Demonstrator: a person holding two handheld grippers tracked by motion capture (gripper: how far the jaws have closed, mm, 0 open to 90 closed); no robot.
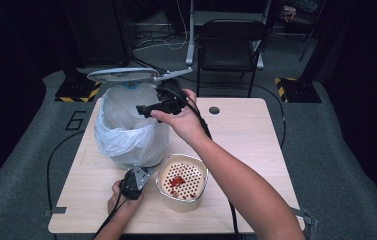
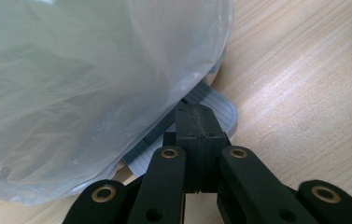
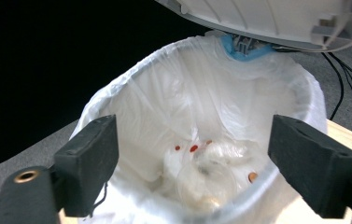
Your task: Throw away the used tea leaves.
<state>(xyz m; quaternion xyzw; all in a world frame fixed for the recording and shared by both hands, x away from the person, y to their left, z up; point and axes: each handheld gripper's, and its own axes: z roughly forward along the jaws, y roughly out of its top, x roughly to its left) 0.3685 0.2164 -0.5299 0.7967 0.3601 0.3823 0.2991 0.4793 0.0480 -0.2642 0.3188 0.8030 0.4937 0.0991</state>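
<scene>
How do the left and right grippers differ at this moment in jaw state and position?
The left gripper has its black jaws closed, pressing on the grey ribbed pedal at the foot of the white-bagged trash bin; the right gripper has its jaws wide open and empty. The left sits low at table level; the right is held above the bin's open mouth. Both are black, two-jawed and hand-held.

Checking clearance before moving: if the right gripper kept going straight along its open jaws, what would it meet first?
Probably the white bag lining of the bin: the right gripper aims into its open mouth, so it would likely reach the crumpled plastic and red scraps inside. Depth is unclear.
</scene>
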